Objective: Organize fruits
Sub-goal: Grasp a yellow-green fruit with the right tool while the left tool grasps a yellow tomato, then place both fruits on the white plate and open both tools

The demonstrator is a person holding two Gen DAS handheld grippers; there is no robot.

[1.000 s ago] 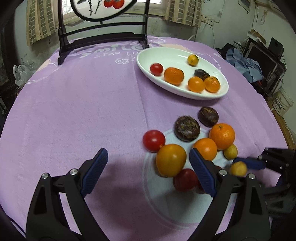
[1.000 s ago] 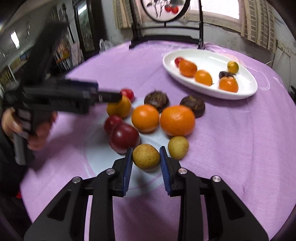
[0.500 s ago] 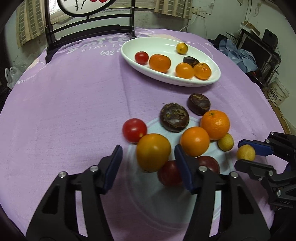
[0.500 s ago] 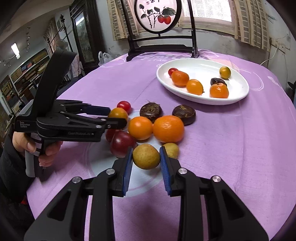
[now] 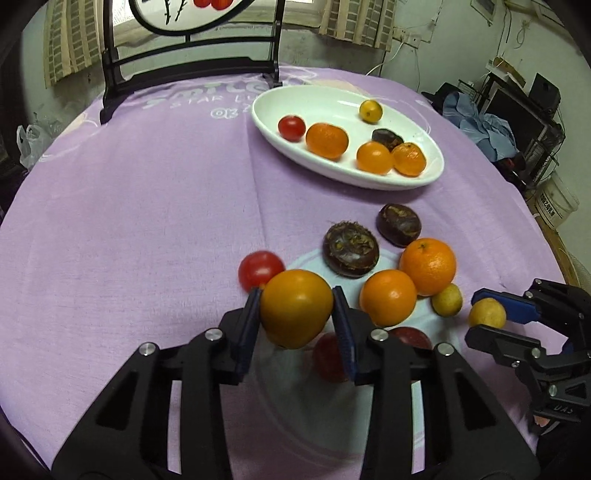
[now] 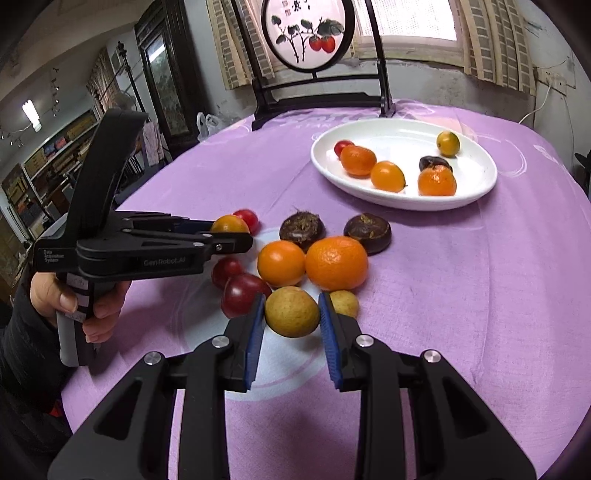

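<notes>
My left gripper (image 5: 297,308) is shut on a yellow-orange fruit (image 5: 296,308) and holds it just above the purple cloth; it also shows in the right wrist view (image 6: 229,224). My right gripper (image 6: 291,312) is shut on a small yellow-green fruit (image 6: 291,312), seen from the left wrist view too (image 5: 487,313). Loose on the cloth lie two oranges (image 5: 427,266) (image 5: 388,297), two dark brown fruits (image 5: 351,249) (image 5: 399,224), a red tomato (image 5: 258,269), dark red fruits (image 6: 243,293) and another small yellow fruit (image 5: 447,300). The white oval plate (image 5: 432,173) at the back holds several fruits.
A dark wooden stand with a round painted screen (image 6: 308,33) stands at the table's far edge behind the plate. The purple tablecloth (image 5: 129,206) covers a round table. A person's hand (image 6: 74,299) grips the left gripper's handle.
My left gripper closed on the yellow-orange fruit and lifted it slightly. My right gripper, holding the small yellow-green fruit, rose a little above the cloth.
</notes>
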